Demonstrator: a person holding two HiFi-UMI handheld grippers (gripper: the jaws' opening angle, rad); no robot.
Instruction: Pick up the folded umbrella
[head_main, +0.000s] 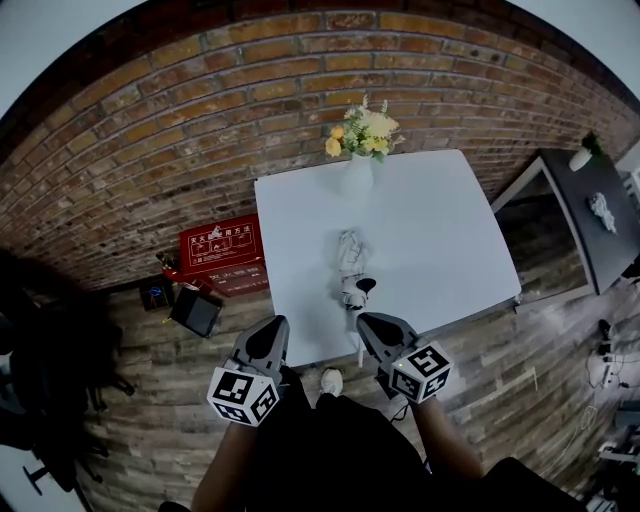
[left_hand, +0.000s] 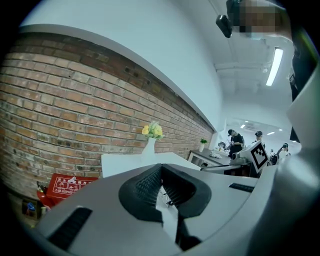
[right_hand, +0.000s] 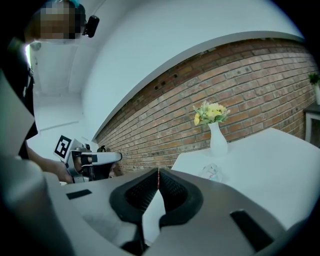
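The folded umbrella (head_main: 350, 264), pale with a dark handle end, lies on the white table (head_main: 440, 230) near its front edge. My left gripper (head_main: 273, 327) hovers off the table's front edge, to the lower left of the umbrella, with its jaws shut and nothing between them. My right gripper (head_main: 369, 323) is just below the umbrella's handle end, also shut and holding nothing. In the right gripper view the umbrella (right_hand: 213, 172) lies ahead and to the right of the closed fingertips (right_hand: 158, 173). The left gripper's fingertips (left_hand: 161, 168) meet in front of the table.
A white vase of yellow flowers (head_main: 358, 150) stands at the table's far edge against the brick wall. A red sign box (head_main: 220, 250) and a black box (head_main: 195, 311) sit on the floor at left. A dark side table (head_main: 590, 210) is at right. People (left_hand: 235, 142) stand in the background.
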